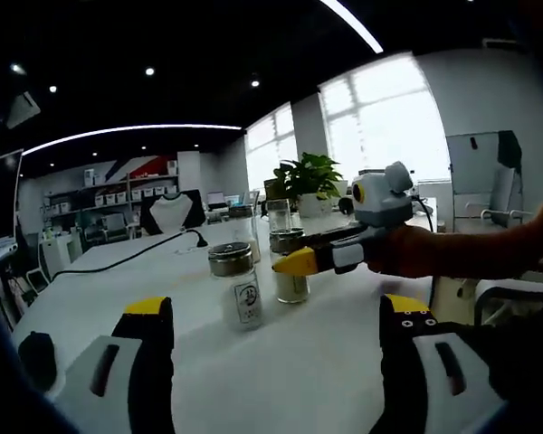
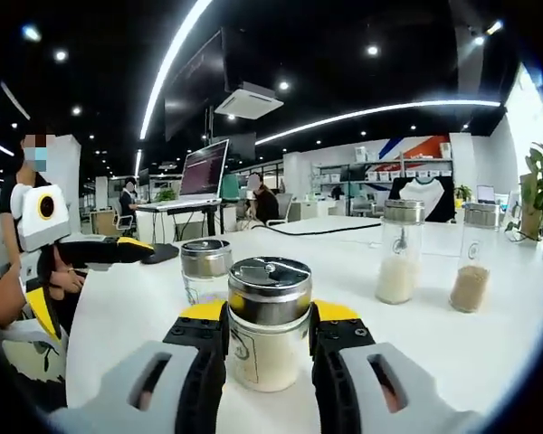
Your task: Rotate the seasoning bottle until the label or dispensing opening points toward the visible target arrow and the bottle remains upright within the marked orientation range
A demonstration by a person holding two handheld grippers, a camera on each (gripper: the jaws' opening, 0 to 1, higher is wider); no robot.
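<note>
The seasoning bottle [image 2: 270,324], a glass jar with a perforated metal lid and pale powder inside, is standing upright on the white table [image 2: 489,353], pinched between the jaws of the right gripper [image 2: 270,336]. The yellow-tipped black jaws are pressing against both sides of the glass, closed down to the bottle's width. In the left gripper view, the same bottle [image 1: 290,265] is sitting near the table's middle with the right gripper [image 1: 300,262] reaching in from the right, held by a person's hand [image 1: 400,250]. A second bottle [image 1: 236,285] with a small label is standing just to the left and nearer, free of any grip. The left gripper [image 1: 276,316] is hovering over the table [image 1: 308,362] with its jaws spread wide apart and nothing between them. Two more bottles [image 2: 399,251] [image 2: 473,257] are standing farther right. A potted plant [image 1: 309,180] is sitting at the far edge by the windows.
</note>
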